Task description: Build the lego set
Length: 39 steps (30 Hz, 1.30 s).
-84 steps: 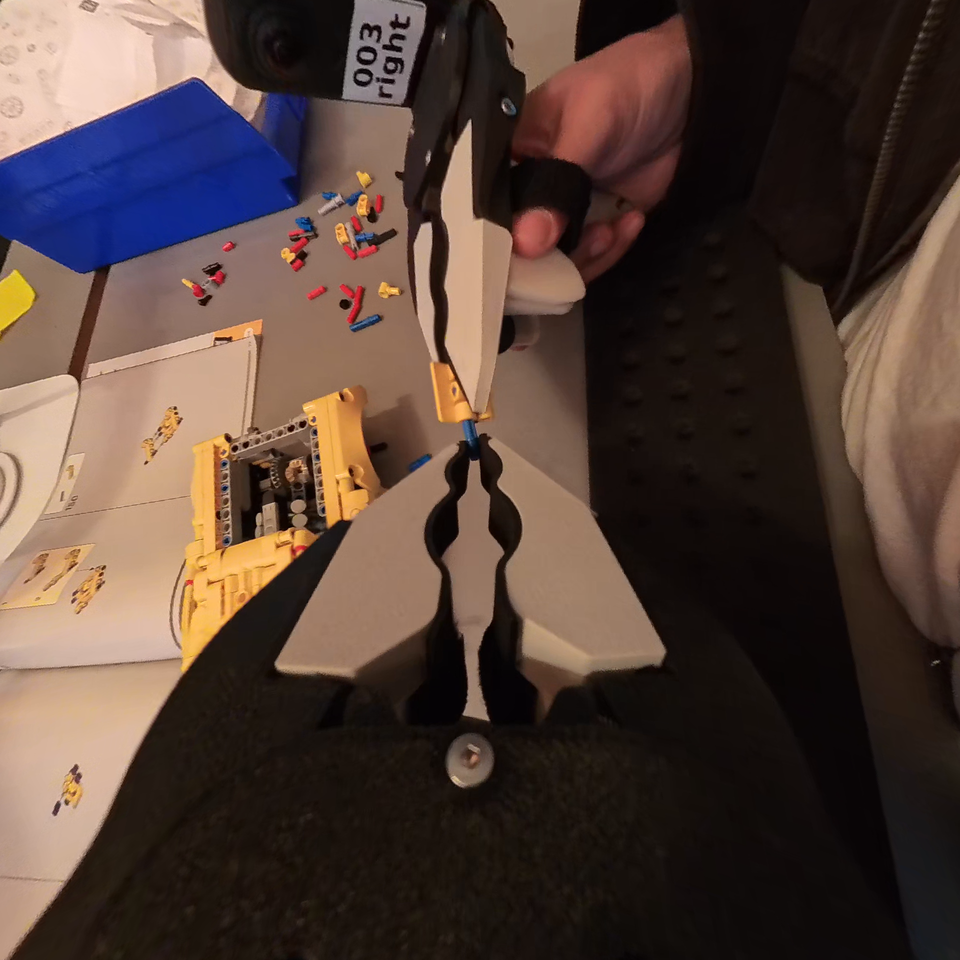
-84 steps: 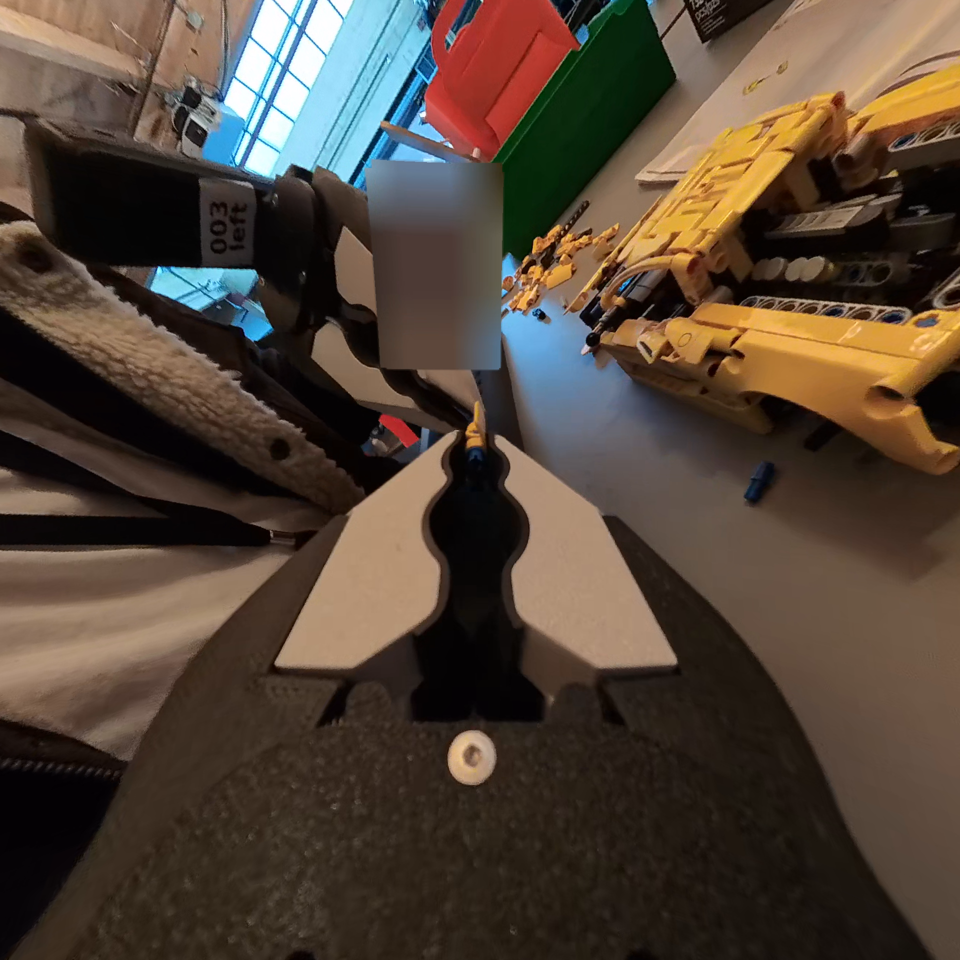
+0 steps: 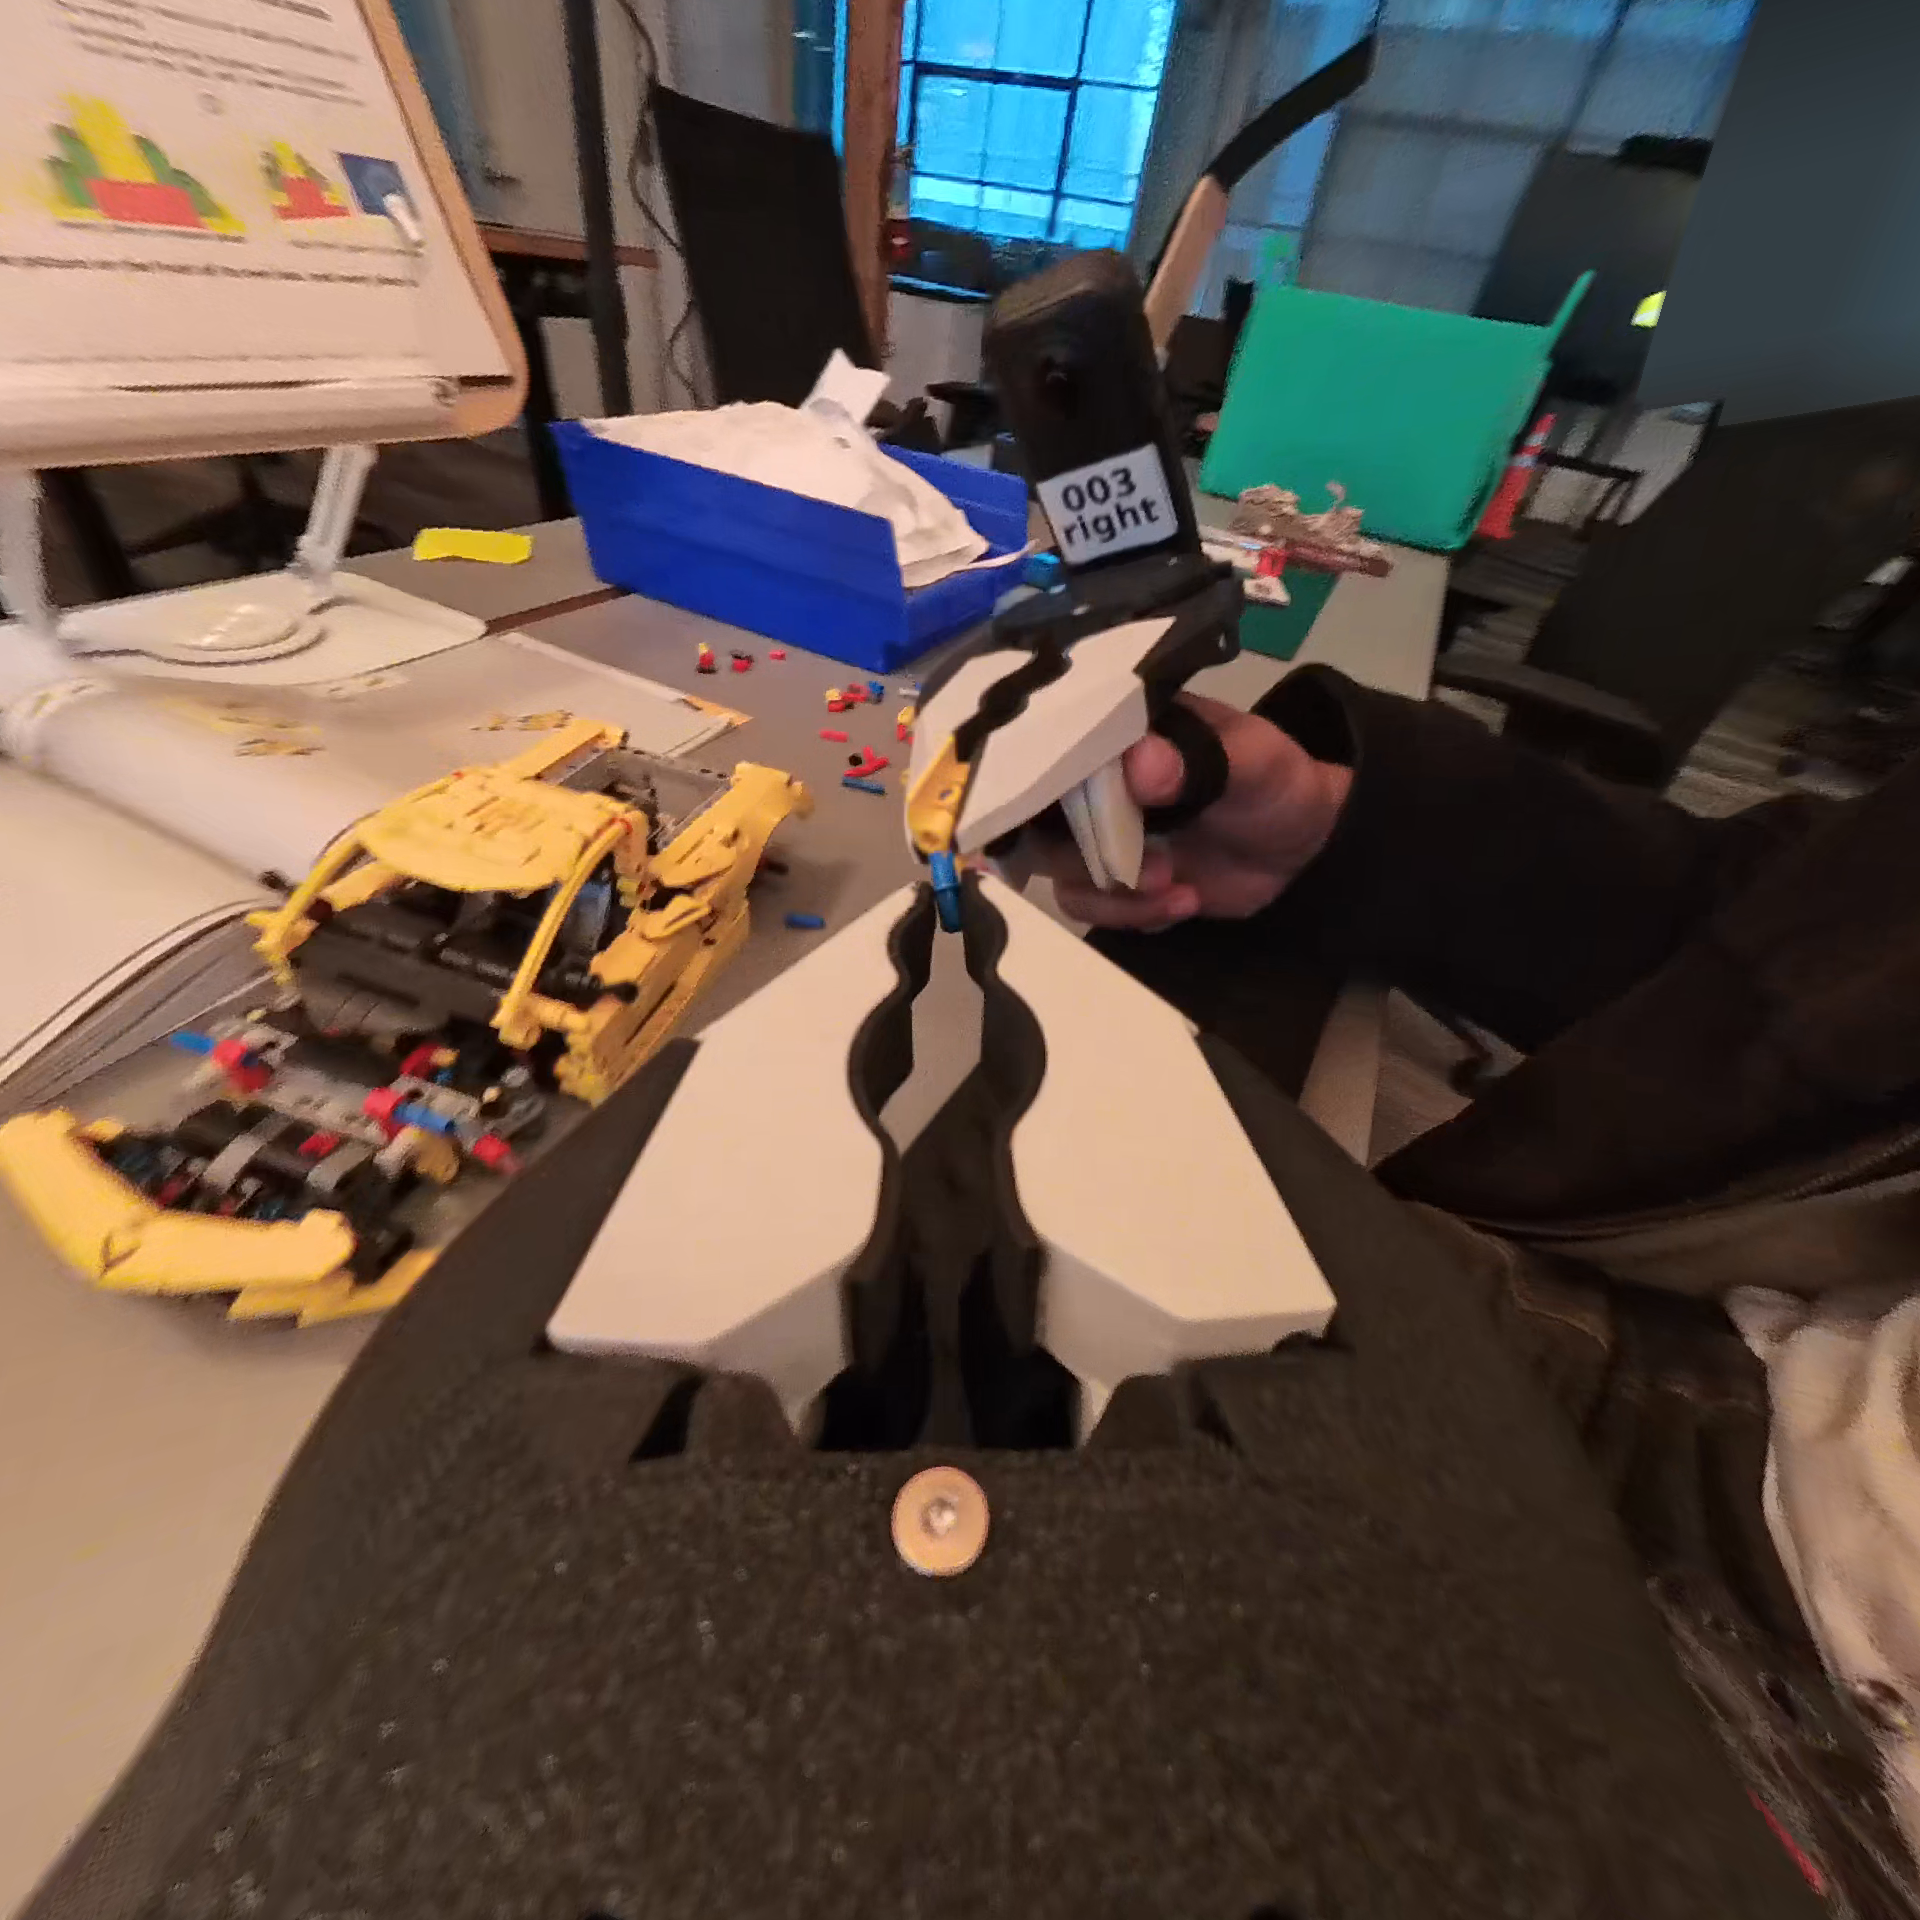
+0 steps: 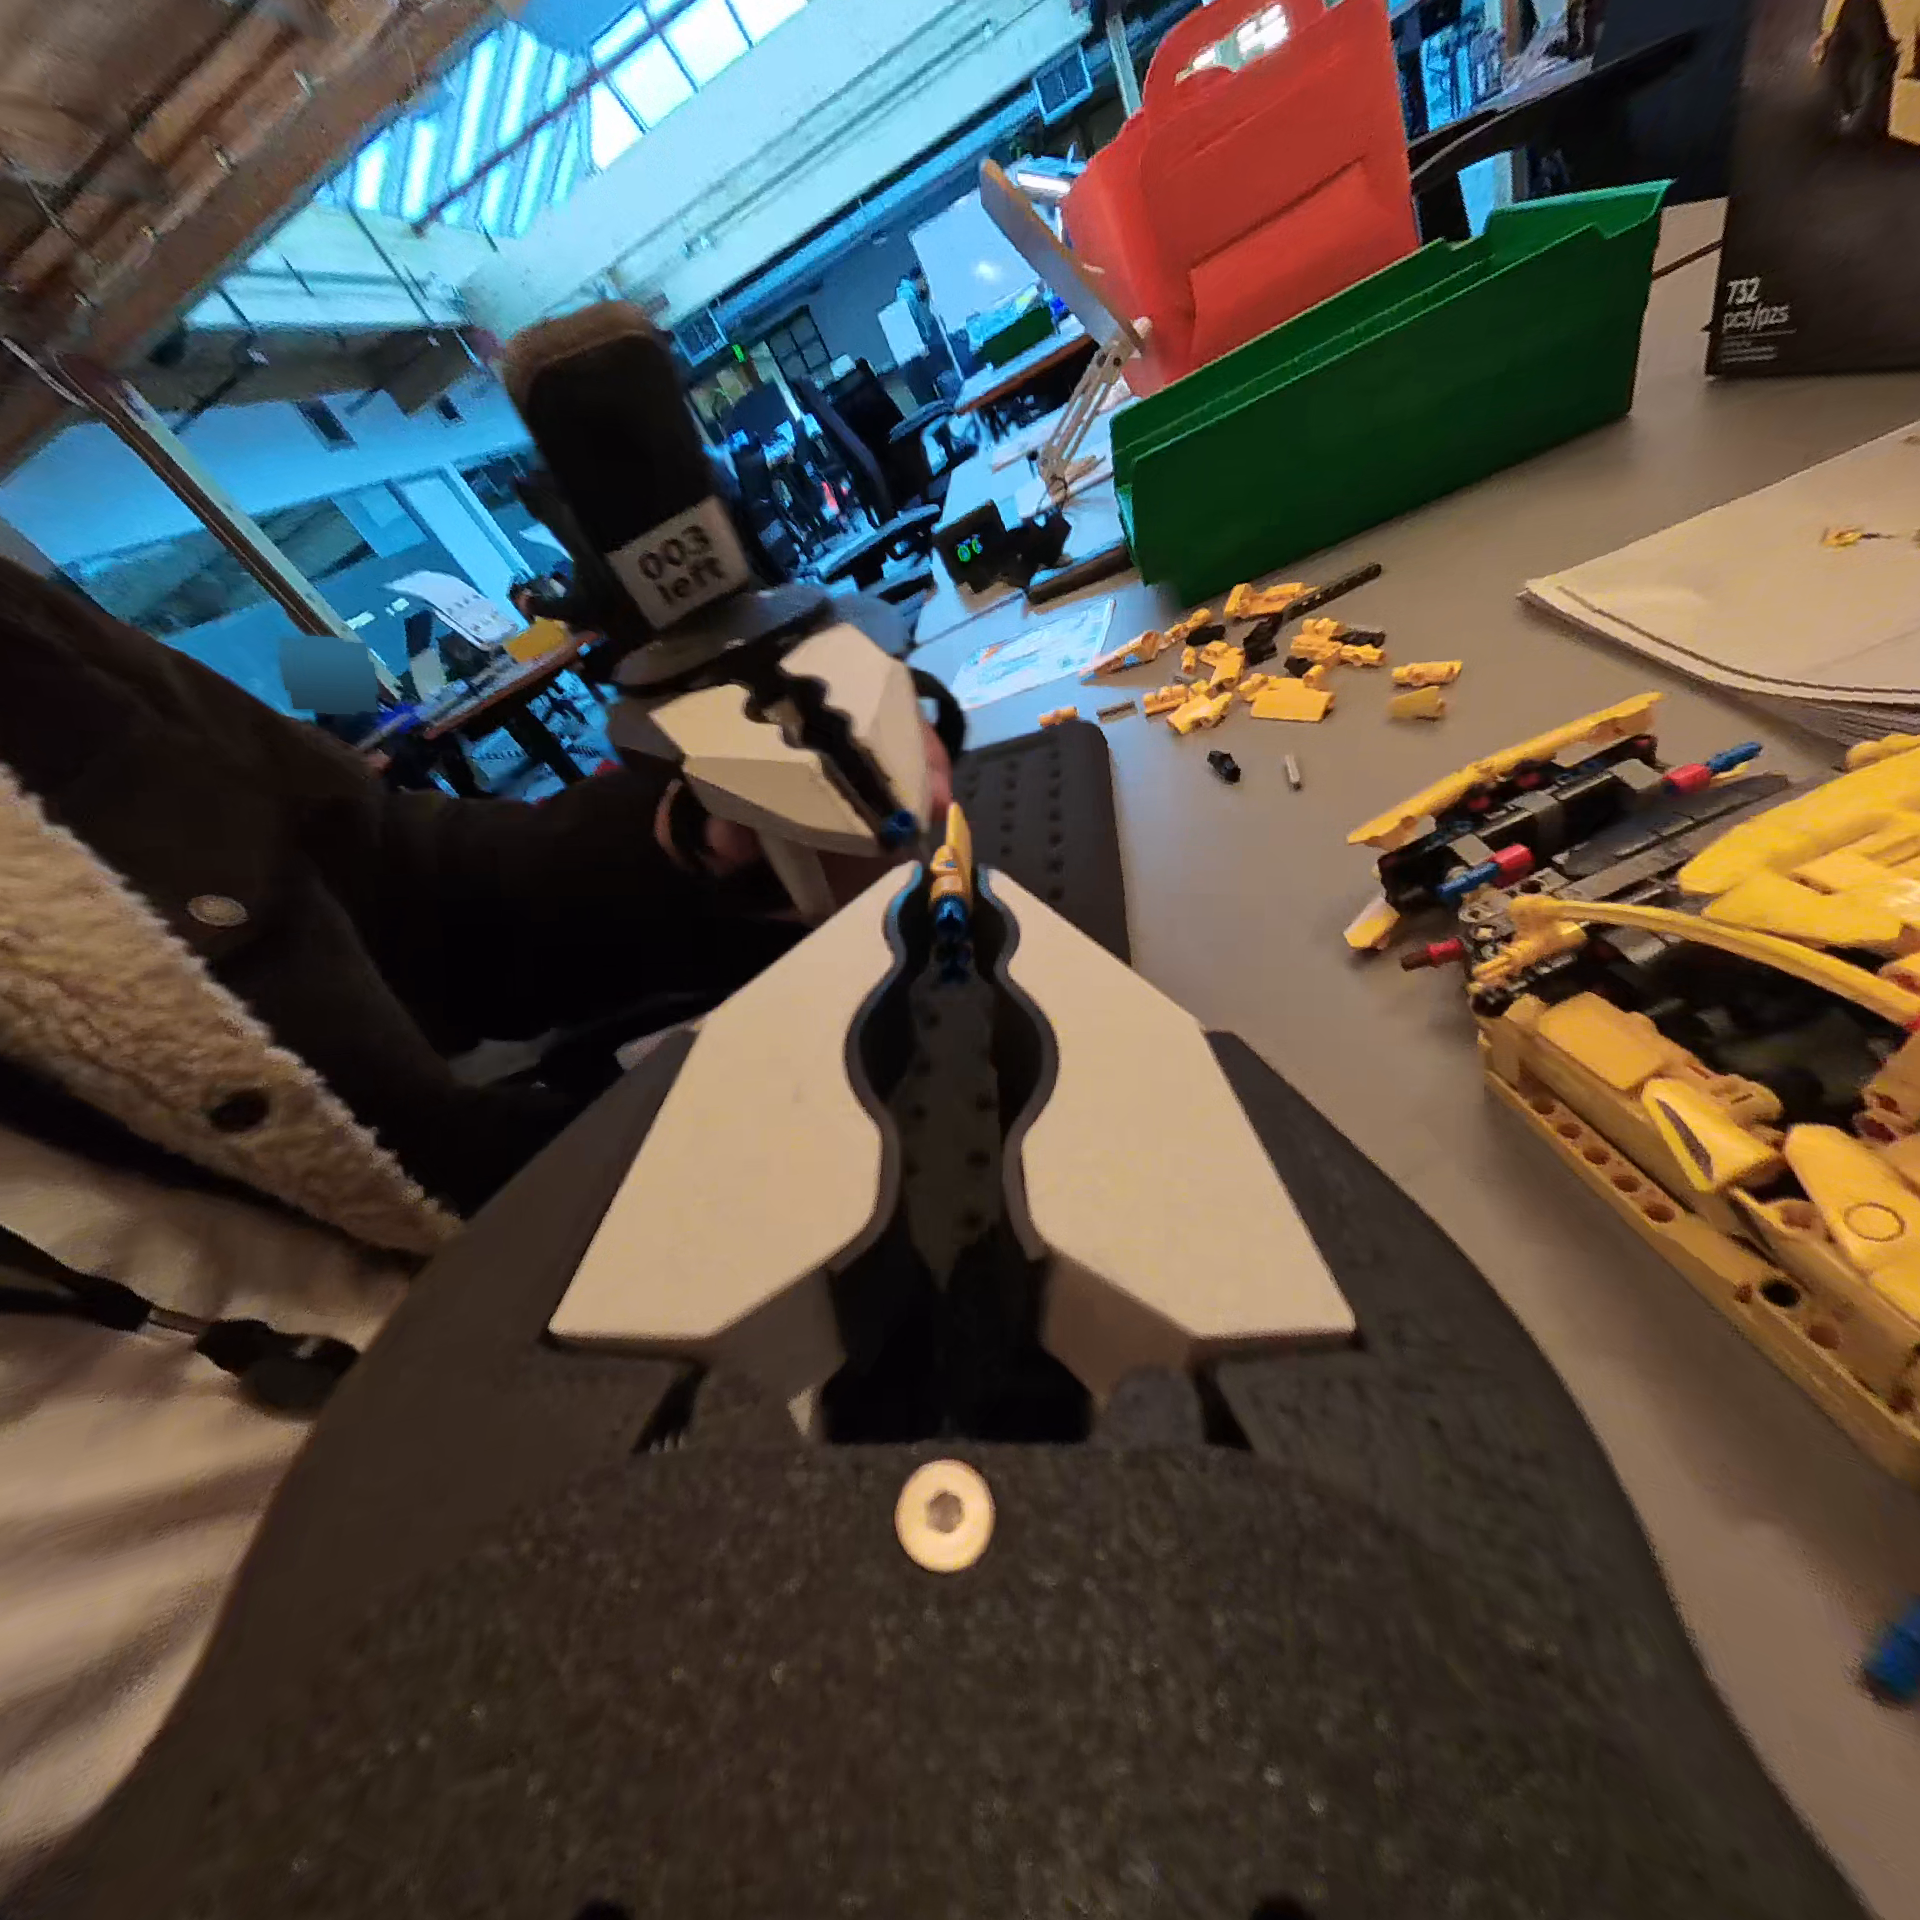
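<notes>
On my left the yellow car point(image 3: 499, 935) sits on the worktop point(image 3: 156, 1455), toward its near edge. My left gripper point(image 3: 945, 904) is nearly closed, its tips pinching a blue pin point(image 3: 943, 899). Right of it, my right gripper point(image 4: 951, 894) is clamped on a small yellow piece point(image 4: 951, 857), tip to tip above the near edge.

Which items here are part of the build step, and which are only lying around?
In use:
left gripper
blue pin
right gripper
yellow piece
yellow car model

Lying about:
blue bin
green bin
loose yellow parts
</notes>
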Tool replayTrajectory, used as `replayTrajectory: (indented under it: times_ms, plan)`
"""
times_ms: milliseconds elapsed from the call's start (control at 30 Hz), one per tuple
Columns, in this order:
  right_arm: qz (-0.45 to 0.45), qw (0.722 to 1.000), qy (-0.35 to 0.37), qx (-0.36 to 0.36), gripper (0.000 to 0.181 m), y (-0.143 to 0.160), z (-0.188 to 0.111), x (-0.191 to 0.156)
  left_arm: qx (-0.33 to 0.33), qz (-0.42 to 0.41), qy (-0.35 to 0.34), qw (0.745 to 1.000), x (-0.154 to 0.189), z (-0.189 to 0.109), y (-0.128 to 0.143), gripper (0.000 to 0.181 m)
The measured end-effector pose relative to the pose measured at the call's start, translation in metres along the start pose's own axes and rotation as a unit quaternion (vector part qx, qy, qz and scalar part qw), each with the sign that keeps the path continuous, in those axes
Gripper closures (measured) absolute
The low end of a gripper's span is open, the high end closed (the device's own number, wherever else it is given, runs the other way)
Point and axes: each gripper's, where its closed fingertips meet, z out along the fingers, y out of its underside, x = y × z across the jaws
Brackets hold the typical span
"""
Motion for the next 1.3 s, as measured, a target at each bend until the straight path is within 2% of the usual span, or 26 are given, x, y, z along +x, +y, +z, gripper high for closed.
replayTrajectory:
  times_ms: [133, 333, 433, 733, 900, 1300]
  plan:
    - [0.019, 0.998, -0.007, 0.055, 0.176, -0.016, -0.017, 0.003, 0.003, -0.039, 0.083, 0.996, -0.006, 0.025, -0.005, 0.176]
    - [0.034, 0.998, 0.004, 0.049, 0.175, -0.012, -0.025, 0.015, 0.019, -0.092, 0.164, 0.982, -0.007, 0.044, -0.002, 0.177]
    - [0.04, 0.998, 0.011, 0.039, 0.175, -0.007, -0.025, 0.019, 0.014, -0.106, 0.171, 0.979, -0.012, 0.048, 0.006, 0.176]
    - [0.074, 0.995, -0.022, 0.069, 0.175, -0.014, -0.028, 0.019, 0.026, -0.124, 0.208, 0.97, -0.011, 0.043, 0.001, 0.177]
    - [0.067, 0.996, -0.021, 0.057, 0.175, -0.01, -0.022, 0.018, 0.018, -0.104, 0.221, 0.97, -0.003, 0.043, 0.004, 0.177]
    - [0.063, 0.996, -0.02, 0.054, 0.175, -0.009, -0.021, 0.018, 0.01, -0.108, 0.221, 0.969, -0.004, 0.044, 0.007, 0.177]
